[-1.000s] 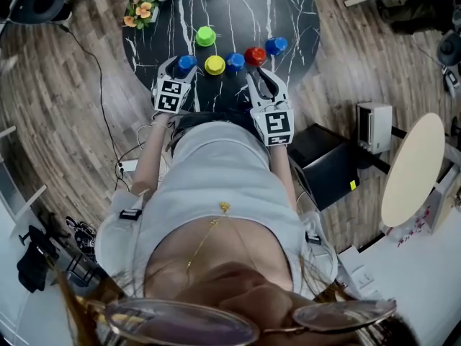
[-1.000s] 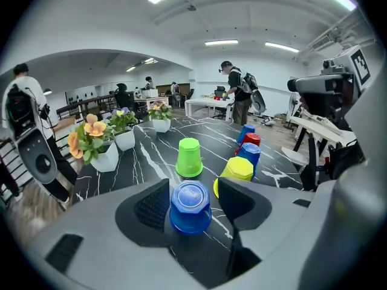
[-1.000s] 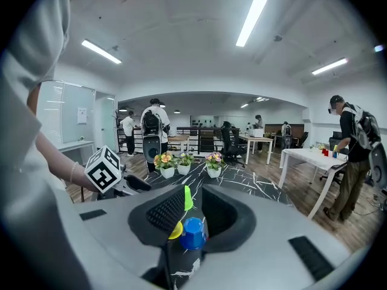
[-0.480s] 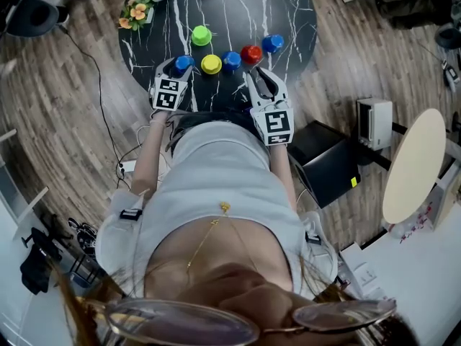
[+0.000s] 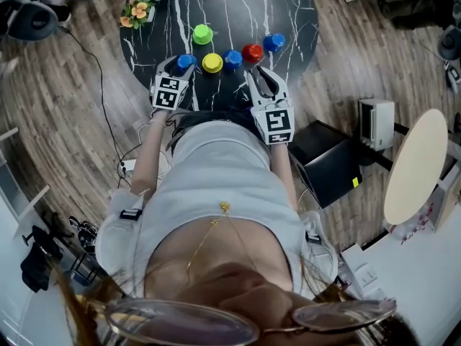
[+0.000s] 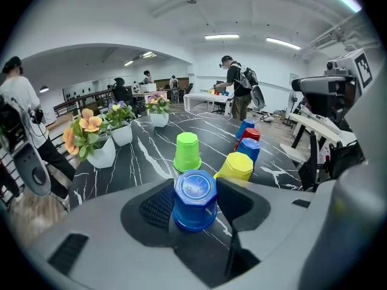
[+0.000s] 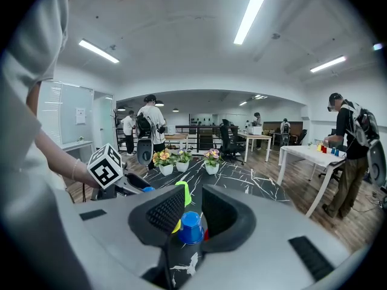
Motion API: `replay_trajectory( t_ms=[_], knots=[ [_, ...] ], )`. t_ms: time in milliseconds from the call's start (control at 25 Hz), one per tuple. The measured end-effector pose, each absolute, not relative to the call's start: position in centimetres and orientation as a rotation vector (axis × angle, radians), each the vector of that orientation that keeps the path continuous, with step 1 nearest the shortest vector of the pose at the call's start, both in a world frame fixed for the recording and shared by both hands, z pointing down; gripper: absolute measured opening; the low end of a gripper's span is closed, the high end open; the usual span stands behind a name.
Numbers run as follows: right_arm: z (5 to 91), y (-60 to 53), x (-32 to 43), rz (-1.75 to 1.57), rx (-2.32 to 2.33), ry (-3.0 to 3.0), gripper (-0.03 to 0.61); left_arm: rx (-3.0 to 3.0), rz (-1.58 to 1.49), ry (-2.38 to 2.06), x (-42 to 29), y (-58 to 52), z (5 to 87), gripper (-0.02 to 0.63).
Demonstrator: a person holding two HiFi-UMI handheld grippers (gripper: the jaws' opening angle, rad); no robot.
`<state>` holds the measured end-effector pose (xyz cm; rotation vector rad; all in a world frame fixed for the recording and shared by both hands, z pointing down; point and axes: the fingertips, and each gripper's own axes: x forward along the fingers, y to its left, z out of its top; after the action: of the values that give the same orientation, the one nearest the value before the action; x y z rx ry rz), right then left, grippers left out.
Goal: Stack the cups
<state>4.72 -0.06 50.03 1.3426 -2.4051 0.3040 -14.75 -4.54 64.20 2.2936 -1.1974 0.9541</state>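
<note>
Several upside-down cups stand on the black marble table (image 5: 288, 6): green (image 5: 202, 34), yellow (image 5: 212, 63), blue (image 5: 232, 59), red (image 5: 252, 52) and another blue (image 5: 274, 43). At the row's left end a third blue cup (image 5: 186, 60) (image 6: 195, 199) stands on the table with my left gripper (image 5: 183, 66) (image 6: 195, 189) shut on it, one pad on each side. My right gripper (image 5: 261, 75) (image 7: 193, 213) hovers near the table's front edge just short of the red cup, its jaws a narrow gap apart and nothing in them. Through that gap shows the middle blue cup (image 7: 191, 228).
White pots of flowers (image 5: 141, 9) (image 6: 100, 147) stand at the table's far left. Right of the table are a black box (image 5: 328, 166) and a small white unit (image 5: 376, 125) on the wood floor. A cable (image 5: 101, 85) lies on the left. People stand at desks far behind.
Both grippers stay where they were. The left jaws have drawn in slightly round the blue cup. The head view has shifted a little.
</note>
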Motion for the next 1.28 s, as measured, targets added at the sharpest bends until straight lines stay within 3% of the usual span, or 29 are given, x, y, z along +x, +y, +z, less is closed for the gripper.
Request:
replay_trajectory(
  t_ms=[1280],
  knots=[
    [50.2, -0.4, 5.6, 0.319, 1.366, -2.388, 0.075, 2.520, 0.826, -1.056, -8.6, -5.8, 54.6, 0.235]
  ],
)
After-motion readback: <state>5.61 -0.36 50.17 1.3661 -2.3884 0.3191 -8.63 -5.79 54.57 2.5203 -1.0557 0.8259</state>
